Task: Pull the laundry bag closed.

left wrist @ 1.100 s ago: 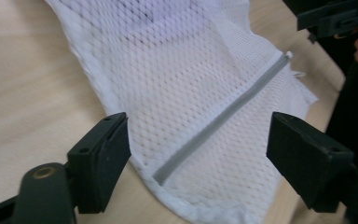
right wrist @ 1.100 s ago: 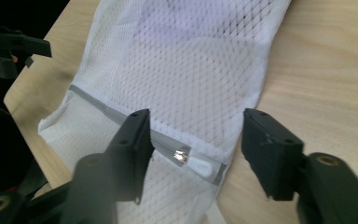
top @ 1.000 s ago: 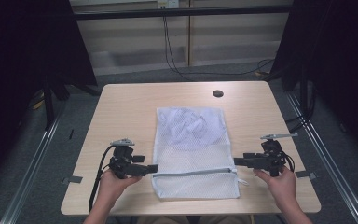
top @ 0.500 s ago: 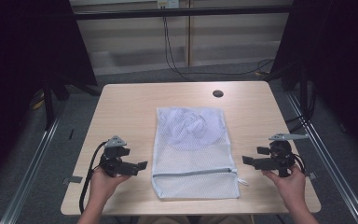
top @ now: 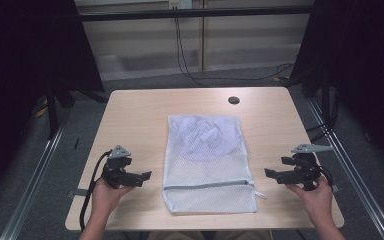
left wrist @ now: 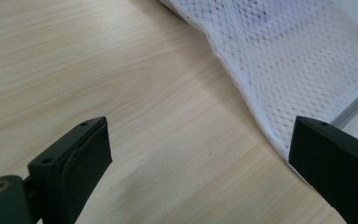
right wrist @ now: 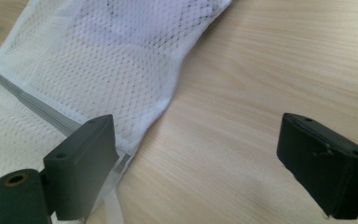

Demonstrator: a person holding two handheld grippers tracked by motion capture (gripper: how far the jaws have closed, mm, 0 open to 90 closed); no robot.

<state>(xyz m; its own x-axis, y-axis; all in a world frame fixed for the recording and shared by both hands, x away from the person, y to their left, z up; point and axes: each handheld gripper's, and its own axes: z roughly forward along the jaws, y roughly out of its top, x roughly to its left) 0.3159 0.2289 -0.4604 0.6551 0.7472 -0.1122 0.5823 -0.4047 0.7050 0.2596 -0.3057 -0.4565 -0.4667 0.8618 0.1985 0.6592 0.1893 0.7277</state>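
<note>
My left tool [top: 145,176] wide, empty; my right tool [top: 271,174] wide, empty, jaws of both just opening. Mesh laundry bag [top: 207,155] flat on counter [top: 135,115] between my tools, zipper [top: 207,183] closed, contents inside. Bagging looks done; nothing left but pulling away.

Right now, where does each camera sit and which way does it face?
High view: above the near edge, facing forward and down on the mesh laundry bag; both hands, left gripper, right gripper.
Left gripper view: along open jaws, bag edge.
Right gripper view: along open jaws, bag zipper.
All share bag and table.
</note>
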